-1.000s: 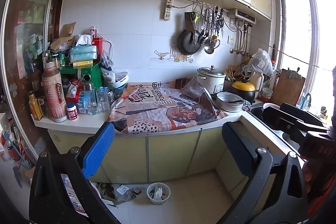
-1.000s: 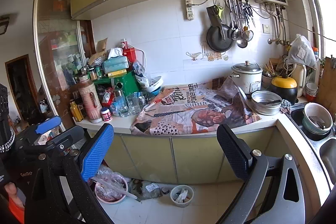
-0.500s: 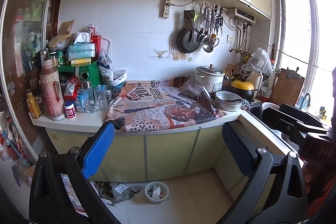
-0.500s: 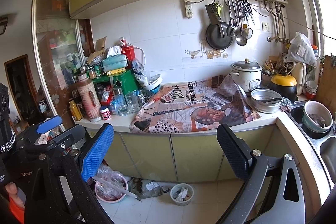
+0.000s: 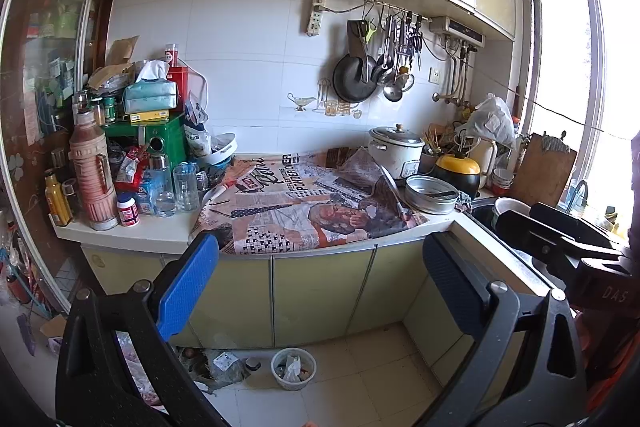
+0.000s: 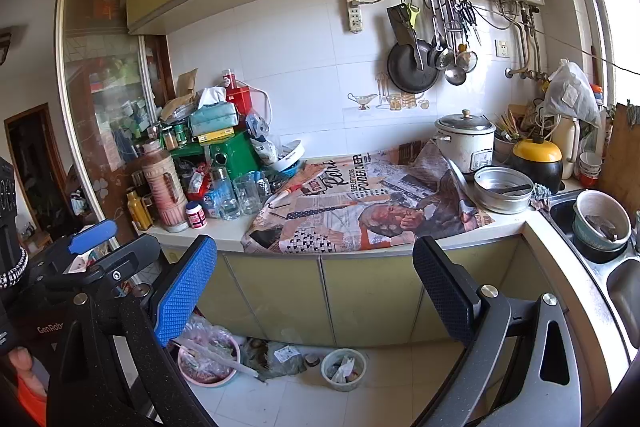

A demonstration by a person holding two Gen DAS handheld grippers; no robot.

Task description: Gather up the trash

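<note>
Trash on the floor at the foot of the yellow cabinets: a small round bin [image 5: 293,369] [image 6: 344,369] holding scraps, a crumpled dark bag [image 5: 218,367] [image 6: 280,357] just left of it, a small dark cap-like piece between the two, and farther left a pink basin [image 6: 208,357] stuffed with clear plastic and a long stick.

Left gripper [image 5: 320,291] held up in the air facing the cabinets, jaws spread wide, nothing between them — blue pad [image 5: 186,287] on one finger, black pad on the other. Right gripper [image 6: 316,291] likewise in the air, jaws wide apart and empty, well above the trash. Each gripper visible at the edge of the other's view.

On the surface above, a spread newspaper [image 5: 316,205] [image 6: 360,207] draped over the front edge. At the left end, crowded together: a pink thermos [image 5: 91,167] [image 6: 164,183], a green tin, a tissue pack, glasses and small bottles. At the right, a white rice cooker [image 5: 396,151] [image 6: 466,141], a metal bowl [image 5: 431,193] [image 6: 503,189] with a utensil across it, and a yellow-lidded black pot [image 5: 458,169] [image 6: 538,161]. Sink [image 6: 624,291] at far right, with stacked bowls in its nearer-the-wall basin. Black pan and ladles hanging from a wall rail.
</note>
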